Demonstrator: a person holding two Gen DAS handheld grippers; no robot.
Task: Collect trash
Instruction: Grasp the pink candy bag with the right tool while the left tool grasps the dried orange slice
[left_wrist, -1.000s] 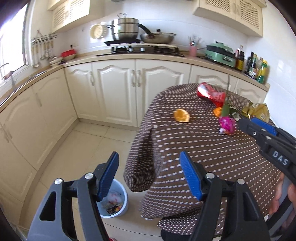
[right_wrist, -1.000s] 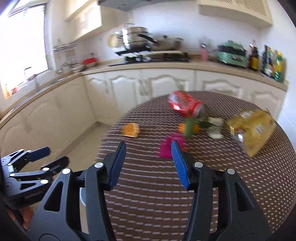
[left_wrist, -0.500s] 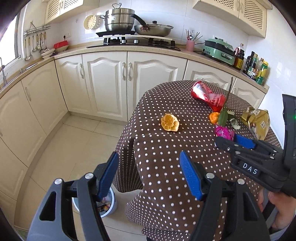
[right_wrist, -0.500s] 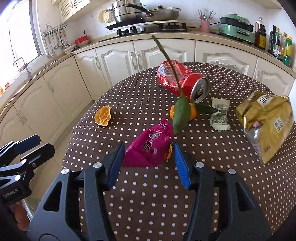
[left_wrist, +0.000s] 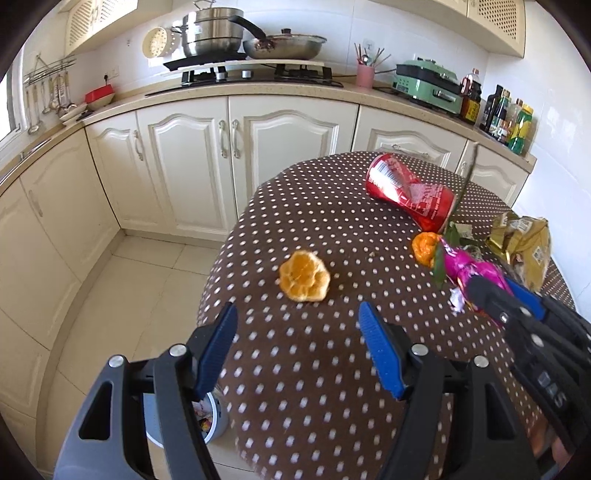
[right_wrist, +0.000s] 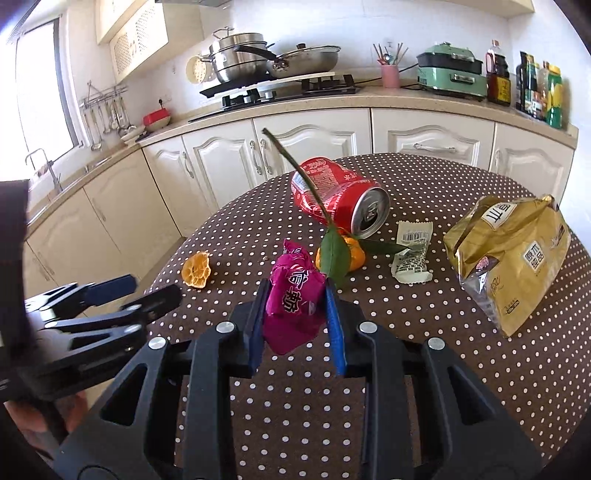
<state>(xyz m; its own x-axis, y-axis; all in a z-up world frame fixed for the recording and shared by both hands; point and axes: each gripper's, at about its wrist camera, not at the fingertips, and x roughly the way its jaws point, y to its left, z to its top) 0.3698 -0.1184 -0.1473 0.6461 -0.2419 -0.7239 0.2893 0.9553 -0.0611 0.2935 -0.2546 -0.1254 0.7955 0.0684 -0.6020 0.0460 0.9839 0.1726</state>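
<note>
On the brown dotted tablecloth (right_wrist: 424, 369) lie an orange peel (left_wrist: 304, 275), a red can (right_wrist: 340, 195), a mandarin with a leaf (right_wrist: 351, 254), a white wrapper (right_wrist: 412, 254) and a gold snack bag (right_wrist: 509, 254). My right gripper (right_wrist: 295, 291) is closing its jaws on a crumpled pink wrapper (right_wrist: 291, 295), and both blue pads touch its sides. In the left wrist view the same pink wrapper (left_wrist: 469, 266) sticks out of the right gripper (left_wrist: 495, 291). My left gripper (left_wrist: 297, 314) stands open and holds nothing, just short of the peel.
A small bin (left_wrist: 216, 417) holding trash stands on the tiled floor below the table's left edge. Cream cabinets (left_wrist: 192, 162) and a counter with stove, pots and bottles run behind the table. A hand (right_wrist: 22, 417) holds the left gripper (right_wrist: 147, 290) at the left.
The right gripper came forward around the pink wrapper and its jaws narrowed onto it. The left gripper swung from above the floor and bin to over the table near the peel.
</note>
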